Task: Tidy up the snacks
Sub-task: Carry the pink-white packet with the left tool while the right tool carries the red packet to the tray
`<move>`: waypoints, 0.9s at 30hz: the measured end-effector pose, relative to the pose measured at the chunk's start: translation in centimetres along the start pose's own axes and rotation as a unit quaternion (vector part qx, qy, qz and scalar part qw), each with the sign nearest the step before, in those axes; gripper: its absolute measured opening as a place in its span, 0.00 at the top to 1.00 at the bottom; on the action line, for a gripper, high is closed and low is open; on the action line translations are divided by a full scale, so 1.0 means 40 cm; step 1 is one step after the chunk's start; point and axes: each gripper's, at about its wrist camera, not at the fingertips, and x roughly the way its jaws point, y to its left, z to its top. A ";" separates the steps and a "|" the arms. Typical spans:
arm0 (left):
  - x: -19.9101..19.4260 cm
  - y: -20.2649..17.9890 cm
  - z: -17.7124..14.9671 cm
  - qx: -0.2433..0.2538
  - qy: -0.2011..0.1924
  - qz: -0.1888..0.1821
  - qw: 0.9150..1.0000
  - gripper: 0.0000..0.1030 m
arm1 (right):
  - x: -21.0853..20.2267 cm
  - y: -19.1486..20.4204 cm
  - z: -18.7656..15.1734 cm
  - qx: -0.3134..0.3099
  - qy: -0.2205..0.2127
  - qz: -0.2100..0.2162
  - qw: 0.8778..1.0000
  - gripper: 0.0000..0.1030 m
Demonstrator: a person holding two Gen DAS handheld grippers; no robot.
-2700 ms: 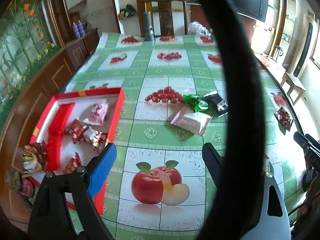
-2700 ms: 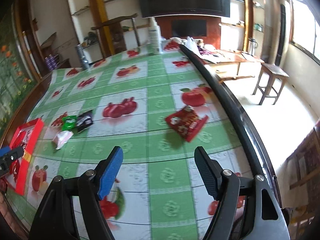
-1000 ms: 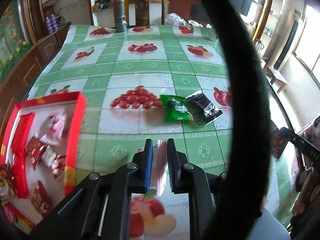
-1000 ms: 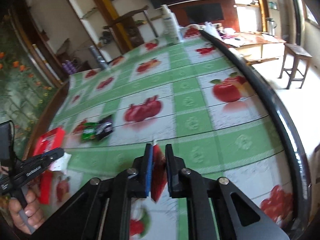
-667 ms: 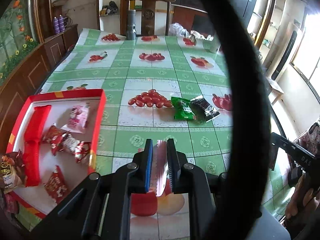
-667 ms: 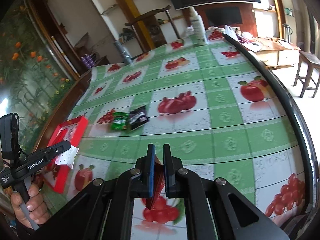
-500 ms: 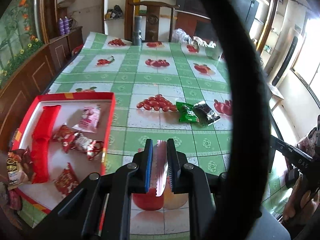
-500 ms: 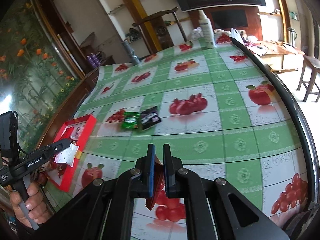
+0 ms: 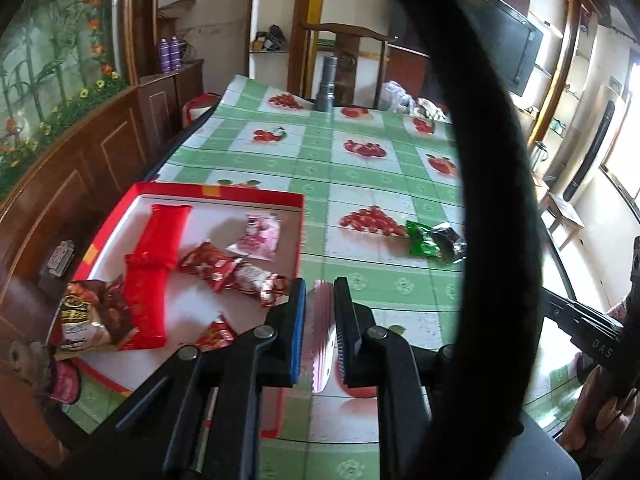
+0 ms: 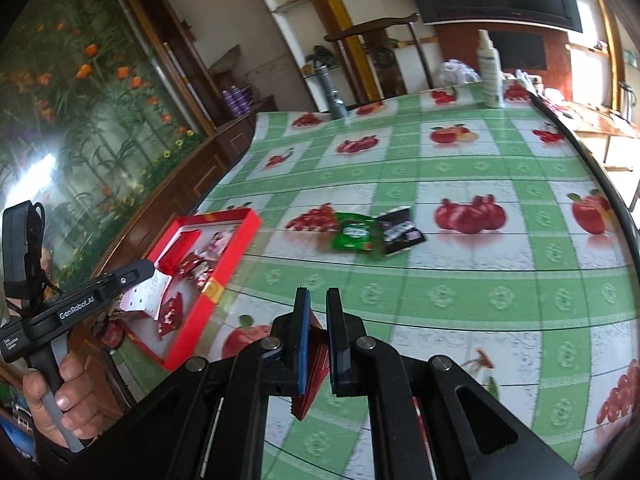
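Observation:
My left gripper (image 9: 320,292) is shut on a pale pink snack packet (image 9: 322,340), held on edge just right of the red box's near corner. The red box (image 9: 218,191) lies at the table's left edge with several red and pink snack packets inside. In the right wrist view the left gripper (image 10: 140,276) shows the same packet (image 10: 146,298) hanging over the box (image 10: 224,276). My right gripper (image 10: 316,304) is shut on a red snack packet (image 10: 314,372) above the tablecloth, right of the box. A green packet (image 10: 352,236) and a black packet (image 10: 400,230) lie side by side mid-table.
The table (image 10: 460,184) has a green checked fruit cloth. A grey cylinder (image 10: 334,94) and a white spray bottle (image 10: 490,68) stand at its far end, with a wooden chair (image 9: 346,68) behind. A wooden cabinet (image 9: 100,152) runs along the left edge. A hand (image 10: 60,396) grips the left tool.
Both grippers closed on their packets, lifted them and carried them left toward the red box, which now looks larger and nearer. The green and black packets stayed put.

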 end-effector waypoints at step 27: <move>-0.049 0.147 -0.015 -0.041 -0.021 0.061 0.997 0.85 | 0.067 0.153 0.006 -0.049 0.023 0.040 0.998 0.95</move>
